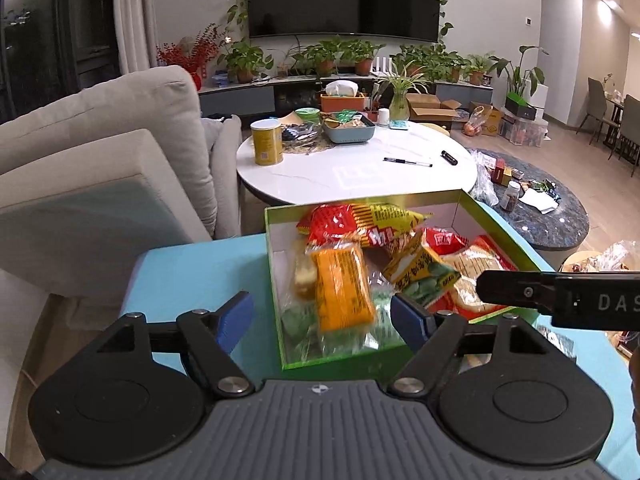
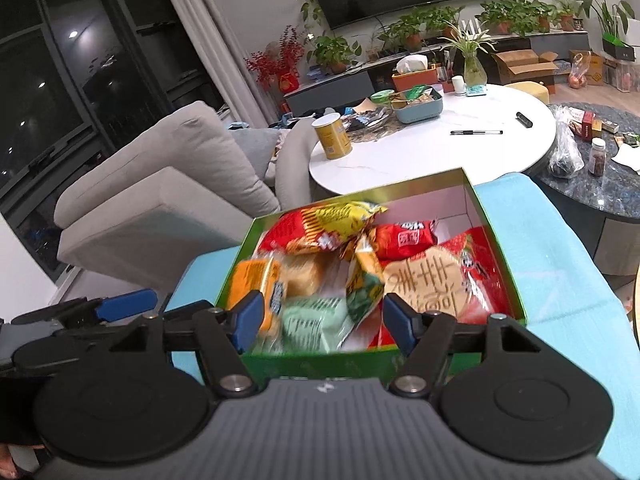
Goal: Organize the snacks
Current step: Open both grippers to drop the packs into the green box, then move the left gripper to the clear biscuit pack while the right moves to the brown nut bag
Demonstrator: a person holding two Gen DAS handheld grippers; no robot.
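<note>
We hold both the left gripper [image 1: 322,312] and right gripper [image 2: 322,318] half-open and empty; the green cardboard box [image 1: 276,280] of snack packets lies just ahead, its orange packet [image 1: 342,288] running lengthwise away from our left fingers [image 1: 236,316].

Counted one green box [image 1: 276,280] on the turquoise surface [image 1: 192,272]. Inside, made out about seven snack packets: one red-and-yellow bag [image 1: 360,224], one orange pack [image 1: 344,288], one pale green pack [image 2: 316,320], one small red pack [image 2: 404,240], one large red-and-cream pack [image 2: 436,280], one yellow-green pouch [image 1: 424,276], one pale cake [image 1: 302,276]. Beyond, on the white table [image 1: 340,176]: one yellow can [image 1: 267,142], one pen [image 1: 408,163], one blue tray [image 1: 348,132].
</note>
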